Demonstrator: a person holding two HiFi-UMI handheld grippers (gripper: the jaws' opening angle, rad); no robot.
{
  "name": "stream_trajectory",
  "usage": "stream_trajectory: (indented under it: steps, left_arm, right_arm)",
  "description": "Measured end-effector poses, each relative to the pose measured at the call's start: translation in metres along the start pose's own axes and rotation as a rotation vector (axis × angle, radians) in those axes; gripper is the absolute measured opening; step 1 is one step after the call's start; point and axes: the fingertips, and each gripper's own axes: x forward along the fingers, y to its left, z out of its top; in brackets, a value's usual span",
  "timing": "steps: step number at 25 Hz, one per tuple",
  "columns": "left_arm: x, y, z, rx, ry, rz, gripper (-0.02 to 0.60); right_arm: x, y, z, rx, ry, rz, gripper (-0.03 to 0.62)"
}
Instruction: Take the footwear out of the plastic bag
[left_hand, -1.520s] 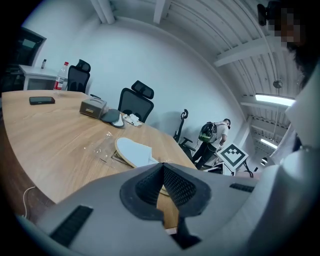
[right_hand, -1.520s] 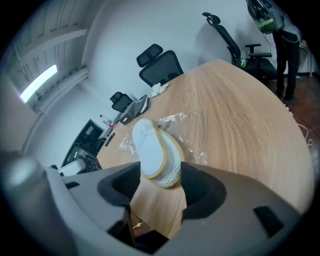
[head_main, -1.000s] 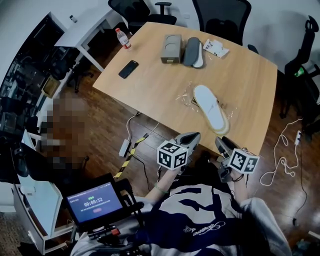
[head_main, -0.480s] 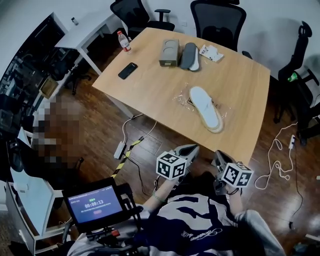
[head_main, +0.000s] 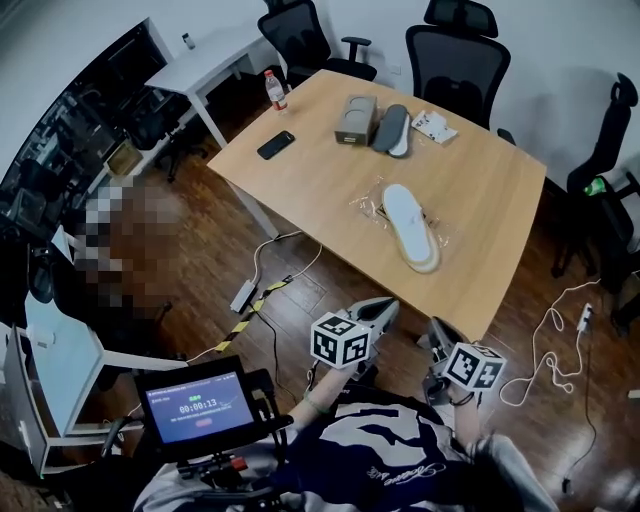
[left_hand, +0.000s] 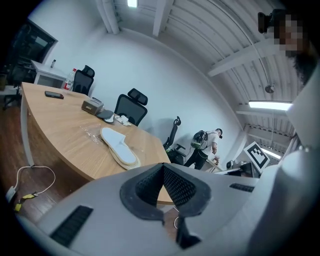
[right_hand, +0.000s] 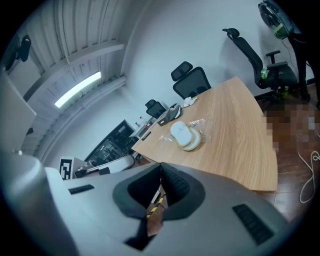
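Head view: white footwear (head_main: 410, 228) is laid mid-counter (head_main: 500, 190), with a crumpled clear plastic bag (head_main: 368, 200) around it. Left gripper (head_main: 384, 306) and right gripper (head_main: 438, 328) are held apart from the counter's near edge.
Left gripper view: jaws are pressed together, nothing gripped; footwear is seen ahead.
Right gripper view: jaws are likewise closed, empty.

Wooden table (head_main: 320, 190) w/ black phone (head_main: 275, 145) near its left edge, water bottle (head_main: 275, 91) (red label) at far-left corner, cardboard box (head_main: 356, 119) farther back. Black office chairs (head_main: 458, 60) behind, white desk (head_main: 215, 55) at left. Power strip (head_main: 243, 296) on floor; timer screen (head_main: 197, 406) bottom left.
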Motion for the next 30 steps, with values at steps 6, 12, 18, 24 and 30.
stream_trajectory:
  steps: [6,12,18,24,30]
  left_arm:
    - [0.009,-0.067,-0.025,-0.064,-0.07,0.0,0.003]
    - [0.016,-0.132,-0.072,-0.065,-0.062,0.013,0.003]
    - [0.003,-0.175,-0.108,-0.066,-0.03,0.035,0.003]
    - [-0.012,-0.181,-0.107,-0.04,-0.043,0.061,0.003]
    - [-0.025,-0.177,-0.103,0.02,-0.047,0.084,0.003]
  right_arm:
    - [-0.064,-0.021,-0.009,-0.008,-0.007,0.047,-0.011]
    - [-0.122,-0.041,-0.037,-0.069,0.033,0.059,-0.011]
    - [-0.159,-0.041,-0.065,-0.059,0.064,0.098,-0.011]
    - [-0.162,-0.026,-0.074,-0.077,0.069,0.141,-0.011]
    - [-0.158,-0.014,-0.072,-0.094,0.048,0.157,-0.011]
